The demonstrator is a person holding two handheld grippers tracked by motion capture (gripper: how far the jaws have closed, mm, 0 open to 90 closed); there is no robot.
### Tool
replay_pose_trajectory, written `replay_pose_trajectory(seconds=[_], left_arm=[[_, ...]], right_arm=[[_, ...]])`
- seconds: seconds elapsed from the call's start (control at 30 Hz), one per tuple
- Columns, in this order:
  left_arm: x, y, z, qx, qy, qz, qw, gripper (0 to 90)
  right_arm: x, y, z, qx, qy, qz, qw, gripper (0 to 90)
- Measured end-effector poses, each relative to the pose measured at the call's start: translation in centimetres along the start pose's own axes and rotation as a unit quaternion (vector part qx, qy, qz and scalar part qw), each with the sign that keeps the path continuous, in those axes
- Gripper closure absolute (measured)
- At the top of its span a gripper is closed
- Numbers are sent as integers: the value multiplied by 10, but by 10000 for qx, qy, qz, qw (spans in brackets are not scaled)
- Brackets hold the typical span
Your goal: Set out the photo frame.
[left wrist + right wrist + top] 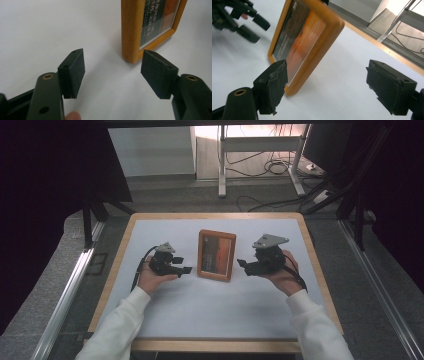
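The upright orange wooden picture frame (pixel 216 255) looks light, stiff, glass-fronted, probably fragile; its side rails suit gripping. Left gripper (pixel 186 269) and right gripper (pixel 242 264) flank it, jaws open, empty.

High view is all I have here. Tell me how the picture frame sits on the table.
Observer: The picture frame stands on its lower edge, leaning back; in the right gripper view only that bottom edge meets the white table.
Operator: Report the left hand-held gripper's jaws.
Observer: The left hand-held gripper is open, nothing between its pads; the frame's near bottom corner lies just beyond the gap, untouched.
Operator: Now the right one.
Observer: The right hand-held gripper is open too. In its own view one pad overlaps the frame's lower corner, but I cannot tell whether they touch.
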State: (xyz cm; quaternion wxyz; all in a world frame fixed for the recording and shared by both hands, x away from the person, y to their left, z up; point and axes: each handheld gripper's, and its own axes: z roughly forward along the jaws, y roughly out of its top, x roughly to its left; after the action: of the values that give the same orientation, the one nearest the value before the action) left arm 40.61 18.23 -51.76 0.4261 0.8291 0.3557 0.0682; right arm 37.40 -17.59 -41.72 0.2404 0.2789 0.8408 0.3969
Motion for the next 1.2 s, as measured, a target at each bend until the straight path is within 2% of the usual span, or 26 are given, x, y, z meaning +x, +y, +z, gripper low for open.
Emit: replay_pose_trajectory(seconds=[0.13,0.3,0.53,0.6,0.8,0.9,1.0,1.03,1.2], left_arm=[[-1,0,1,35,21,-5,10000,411],[-4,0,4,78,11,8,10000,404],[-4,0,5,73,2,-12,10000,411],[-5,0,5,65,36,21,10000,464],[-12,2,8,86,112,165,9998,777],[-14,3,12,159,119,176,9996,860],[-15,4,15,172,107,136,9997,894],[-16,6,17,213,135,190,9995,895],[-16,8,22,244,141,174,9995,897]], right_arm=[[5,-19,-7,-37,46,50,10000,174],[10,-39,-13,-51,113,171,9998,174],[13,-58,-14,-55,212,401,9990,174],[13,-63,-12,-1,233,420,9988,174],[14,-72,-8,113,239,452,9986,174],[14,-75,-7,156,245,459,9985,174],[15,-77,-6,185,258,457,9984,173],[15,-78,-6,196,262,472,9984,172],[16,-80,-5,212,277,485,9982,171]])
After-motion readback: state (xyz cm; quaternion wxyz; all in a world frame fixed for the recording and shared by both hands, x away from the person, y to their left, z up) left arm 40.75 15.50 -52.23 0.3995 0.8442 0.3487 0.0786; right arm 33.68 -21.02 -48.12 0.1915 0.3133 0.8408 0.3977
